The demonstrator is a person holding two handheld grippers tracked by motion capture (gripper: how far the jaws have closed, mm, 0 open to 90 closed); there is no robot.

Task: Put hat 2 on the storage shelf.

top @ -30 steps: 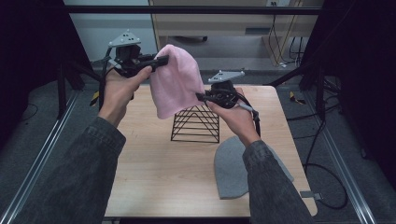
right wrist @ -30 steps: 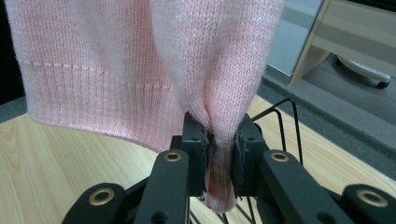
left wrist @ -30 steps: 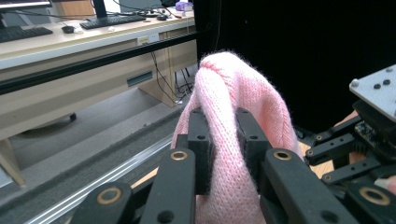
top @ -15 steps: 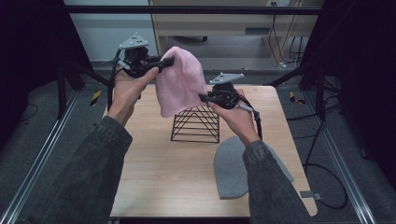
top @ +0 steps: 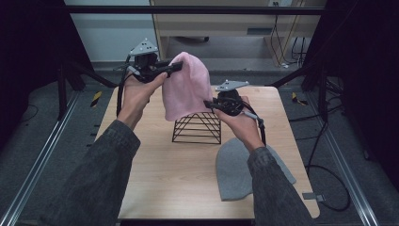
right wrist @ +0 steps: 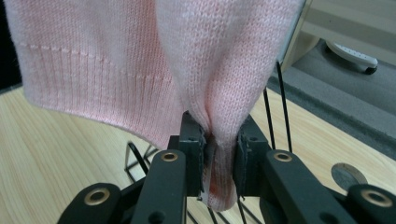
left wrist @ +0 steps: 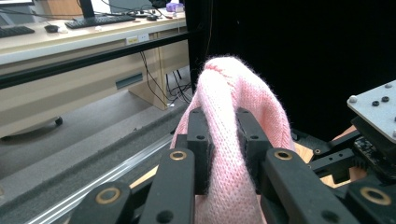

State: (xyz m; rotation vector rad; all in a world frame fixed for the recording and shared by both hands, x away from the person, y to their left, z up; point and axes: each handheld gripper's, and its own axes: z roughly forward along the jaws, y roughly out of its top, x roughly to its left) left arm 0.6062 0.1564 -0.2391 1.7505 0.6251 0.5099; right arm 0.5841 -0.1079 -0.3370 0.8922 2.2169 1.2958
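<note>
Pink knitted wool, a soft beanie hat (top: 186,87), is hanging in the air between our two tools, above the black wire pyramid-shaped rack (top: 197,127) that is standing on the light wooden table (top: 155,179). We are holding its crown end high with the left hand-held gripper (top: 175,66), whose jaws are pinching a fold of the knit between them, as the left gripper view (left wrist: 224,154) is showing plainly. We are gripping the lower edge with the right hand-held gripper (top: 210,104), its jaws clamped on a bunched fold near the ribbed hem (right wrist: 219,158). We are judging the hat to be light, limp and stretchy: it is sagging under its own weight, it will not keep a shape, and a thin pinch could slide out of the weave. We are thinking the ribbed hem is the better place to hold, since that band is thicker and firmer, and two holds set apart on it should open the mouth enough to go over the rack's peak. Nearer us, a grey knitted beanie (top: 240,172) is lying flat on the table, partly under our right sleeve.
</note>
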